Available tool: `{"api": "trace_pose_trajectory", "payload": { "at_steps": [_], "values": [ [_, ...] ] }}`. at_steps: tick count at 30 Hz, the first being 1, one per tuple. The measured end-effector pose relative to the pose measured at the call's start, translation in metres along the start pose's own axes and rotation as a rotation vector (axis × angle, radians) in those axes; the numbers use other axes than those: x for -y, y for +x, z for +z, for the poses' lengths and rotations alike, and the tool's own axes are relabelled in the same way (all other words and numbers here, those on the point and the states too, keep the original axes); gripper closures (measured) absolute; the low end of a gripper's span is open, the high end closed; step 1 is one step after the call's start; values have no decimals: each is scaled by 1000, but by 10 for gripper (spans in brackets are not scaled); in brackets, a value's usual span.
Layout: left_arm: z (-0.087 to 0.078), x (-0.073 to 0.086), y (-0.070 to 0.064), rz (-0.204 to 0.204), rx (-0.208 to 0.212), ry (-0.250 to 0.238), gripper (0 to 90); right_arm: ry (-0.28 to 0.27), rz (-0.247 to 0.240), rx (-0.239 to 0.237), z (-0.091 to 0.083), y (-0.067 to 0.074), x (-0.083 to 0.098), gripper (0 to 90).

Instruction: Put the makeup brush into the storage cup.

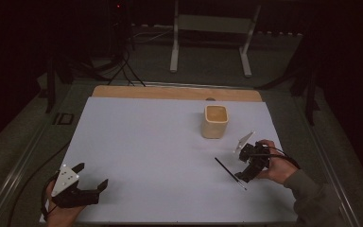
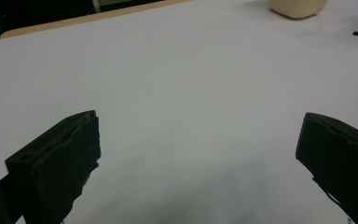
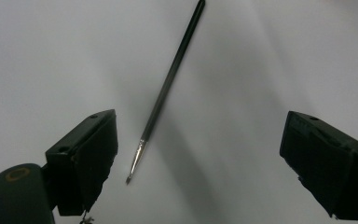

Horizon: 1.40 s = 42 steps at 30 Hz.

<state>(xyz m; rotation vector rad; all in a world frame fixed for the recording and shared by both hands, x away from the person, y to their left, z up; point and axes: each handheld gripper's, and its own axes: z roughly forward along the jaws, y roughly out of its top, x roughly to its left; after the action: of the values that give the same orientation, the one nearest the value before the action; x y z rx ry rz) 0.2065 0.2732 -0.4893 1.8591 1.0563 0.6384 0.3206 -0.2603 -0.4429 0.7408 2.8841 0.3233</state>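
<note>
The paintbrush (image 3: 168,88) lies flat on the white tabletop (image 1: 146,151) just ahead of the right claw (image 1: 242,176), whose jaws stand spread and empty, as do the left claw's (image 1: 92,176). It looks light, thin and stiff (likely to roll), so mid-handle seems the best grip. I count one paintbrush and one cup (image 1: 215,121).

I can see a beige cup (image 1: 215,121) sitting right of centre on the white sheet (image 1: 142,142). Upper middle there's a pale metal stand (image 1: 211,33), plus what look like dark cables (image 1: 118,66) upper left.
</note>
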Motion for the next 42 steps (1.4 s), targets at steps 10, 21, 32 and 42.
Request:
{"api": "trace_pose_trajectory", "payload": {
  "at_steps": [10, 21, 32, 42],
  "values": [
    [0, 0, 0, 0, 0, 1, 11, 42, -14, -18, 21, 5, 0, 127],
    [1, 0, 0, -1, 1, 2, 11, 164, -53, -45, 46, 11, -11, 559],
    [0, 0, 0, 1, 3, 1, 12, 243, -140, -91, 46, 21, -21, 860],
    [1, 0, 0, 0, 5, 3, 11, 187, -130, -67, 28, 16, -19, 860]
  ]
}}
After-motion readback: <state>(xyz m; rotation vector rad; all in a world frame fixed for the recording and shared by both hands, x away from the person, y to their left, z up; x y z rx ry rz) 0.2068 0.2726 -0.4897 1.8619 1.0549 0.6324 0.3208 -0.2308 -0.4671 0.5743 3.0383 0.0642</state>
